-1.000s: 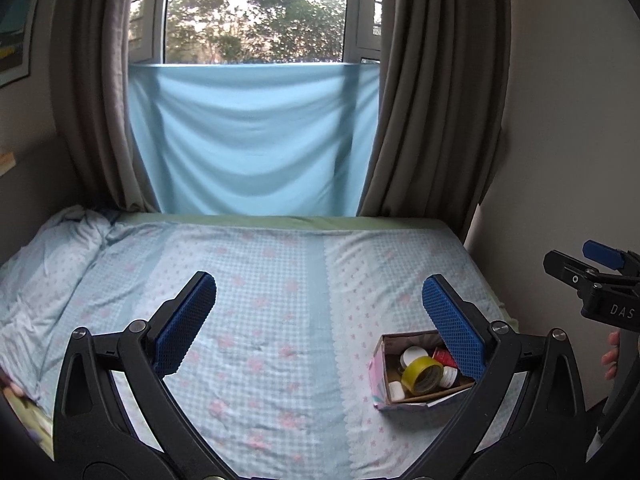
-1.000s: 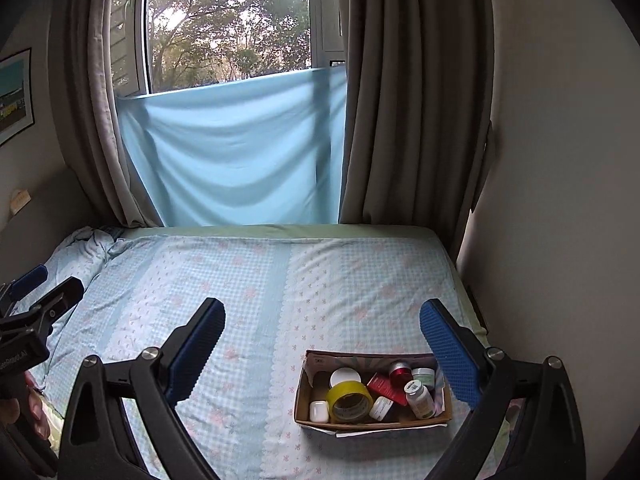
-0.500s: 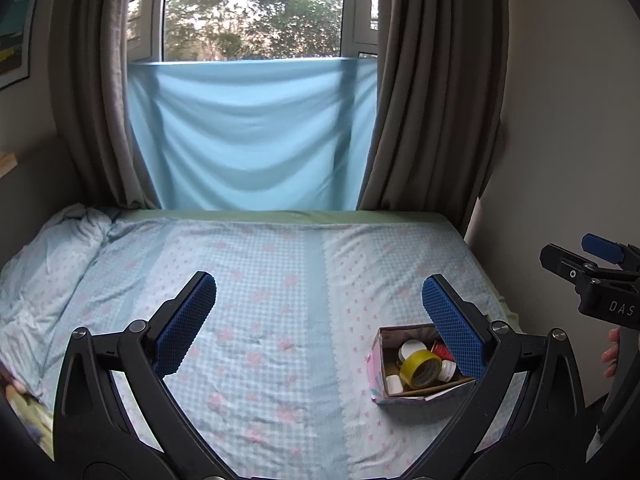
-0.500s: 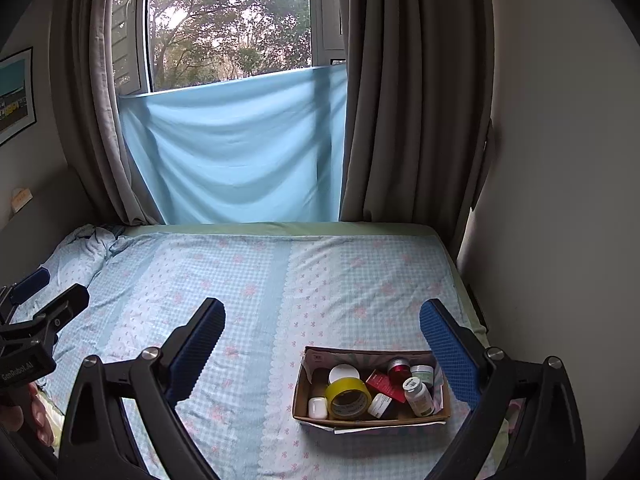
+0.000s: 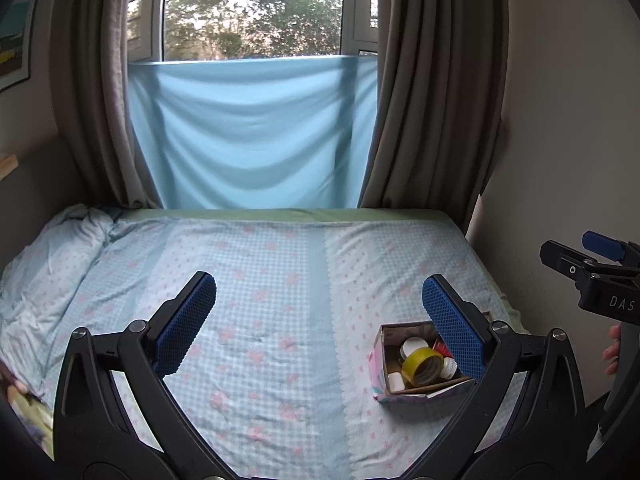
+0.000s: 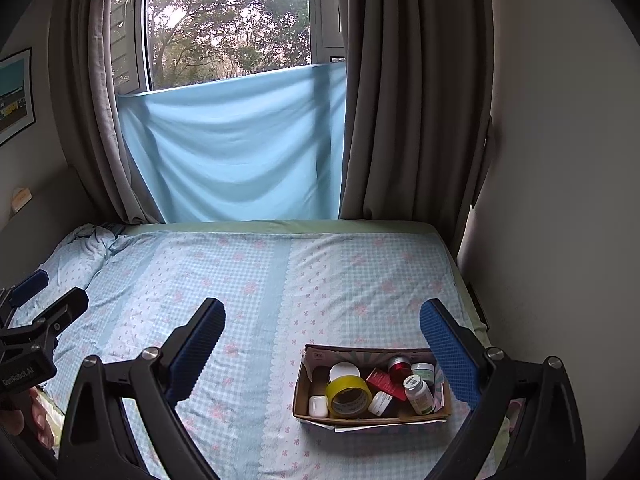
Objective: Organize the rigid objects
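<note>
**Left wrist view.** Your left gripper (image 5: 316,320) is held above the bed with the blue-and-white checked, pink-flowered sheet (image 5: 256,320). Its two blue textured pads stand wide apart, with nothing between them and nothing touching them. The open cardboard box with a pink-patterned outer wall (image 5: 378,376) sits on the sheet near the bed's right edge, partly hidden behind the right-hand pad. Inside it you can see the yellow roll of adhesive tape (image 5: 422,366) and several white-capped containers. At the right border, the right gripper (image 5: 592,264) appears side-on, well clear of the box; this view does not show its opening.

**Right wrist view.** Your right gripper (image 6: 320,344) is likewise spread fully and carries nothing. It looks down on the box (image 6: 372,418), which lies low between the pads, closer to the right one and touching neither. The box holds the tape roll (image 6: 348,396), a white round lid (image 6: 344,371), a small white case (image 6: 318,406), a red carton (image 6: 386,384), a red-capped jar (image 6: 399,366), a pale green jar (image 6: 423,372) and a white pill bottle with a label (image 6: 419,394), packed loosely and some lying tilted.

**Assessment.** All rigid items in view lie gathered in the box; none shows on the bare sheet. This arrangement fits either a collection waiting to be laid out or one already stowed, and the views do not settle which.
</note>
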The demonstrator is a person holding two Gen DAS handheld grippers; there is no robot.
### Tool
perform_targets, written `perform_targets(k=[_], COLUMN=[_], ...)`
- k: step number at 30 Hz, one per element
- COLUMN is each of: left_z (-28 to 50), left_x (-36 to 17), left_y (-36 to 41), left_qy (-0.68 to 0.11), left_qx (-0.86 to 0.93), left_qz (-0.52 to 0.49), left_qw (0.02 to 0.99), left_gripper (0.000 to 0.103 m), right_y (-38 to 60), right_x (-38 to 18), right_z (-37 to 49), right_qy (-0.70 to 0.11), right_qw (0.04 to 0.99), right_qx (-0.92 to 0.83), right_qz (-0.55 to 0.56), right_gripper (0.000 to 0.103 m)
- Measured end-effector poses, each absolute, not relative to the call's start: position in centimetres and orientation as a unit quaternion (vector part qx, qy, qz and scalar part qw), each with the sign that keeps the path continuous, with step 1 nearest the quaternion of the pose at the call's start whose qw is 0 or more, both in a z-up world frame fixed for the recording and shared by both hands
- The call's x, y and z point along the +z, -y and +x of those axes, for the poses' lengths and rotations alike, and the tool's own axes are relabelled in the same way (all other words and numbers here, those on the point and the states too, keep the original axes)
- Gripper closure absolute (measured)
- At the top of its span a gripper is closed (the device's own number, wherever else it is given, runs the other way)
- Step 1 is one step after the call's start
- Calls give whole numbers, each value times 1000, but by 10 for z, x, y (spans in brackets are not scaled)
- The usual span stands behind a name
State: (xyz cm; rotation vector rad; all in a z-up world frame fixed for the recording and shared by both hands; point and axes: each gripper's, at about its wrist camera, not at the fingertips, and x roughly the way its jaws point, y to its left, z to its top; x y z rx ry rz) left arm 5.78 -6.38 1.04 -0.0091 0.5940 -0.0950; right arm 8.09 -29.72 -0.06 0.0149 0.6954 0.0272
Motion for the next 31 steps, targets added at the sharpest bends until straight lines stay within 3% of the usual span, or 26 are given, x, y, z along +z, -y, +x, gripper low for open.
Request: perform_targets(k=[31], left_z=[60], left_x=[4], left_y=[58], left_qy=[-266], left_qx=[-18], left_qz=[0], left_qw=[964], left_gripper=[0], right_y=[297], right_x=[1], right_z=[92], right_qy=[-346], right_qw=[938], right_qx=[5], right_qz=[6], right_gripper=[6])
